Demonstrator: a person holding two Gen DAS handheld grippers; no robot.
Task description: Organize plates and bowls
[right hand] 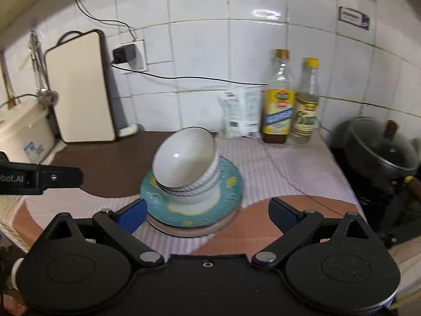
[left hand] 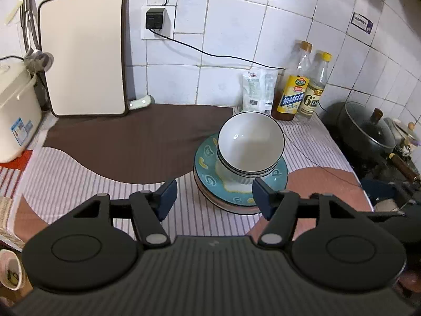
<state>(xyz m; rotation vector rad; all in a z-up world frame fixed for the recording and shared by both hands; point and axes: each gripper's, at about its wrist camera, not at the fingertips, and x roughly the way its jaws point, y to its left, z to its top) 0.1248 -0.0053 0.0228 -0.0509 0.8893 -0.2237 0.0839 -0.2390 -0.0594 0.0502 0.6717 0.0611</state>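
A stack of white bowls (left hand: 251, 144) with dark rims leans on a teal plate (left hand: 210, 176), which lies on other plates on the striped cloth. In the right wrist view the same bowls (right hand: 186, 163) tilt to the left on the teal plate (right hand: 231, 192). My left gripper (left hand: 214, 197) hovers in front of the stack, open, with nothing between its blue pads. My right gripper (right hand: 208, 213) is also open and holds nothing; the plate's near edge shows between its fingers. The left gripper's body (right hand: 39, 177) shows at the left of the right wrist view.
Two sauce bottles (left hand: 292, 89) and a white packet (left hand: 259, 89) stand against the tiled wall behind the stack. A cutting board (left hand: 84, 50) leans at the back left beside a rice cooker (left hand: 15, 110). A lidded black pot (left hand: 368, 129) sits on the stove at right.
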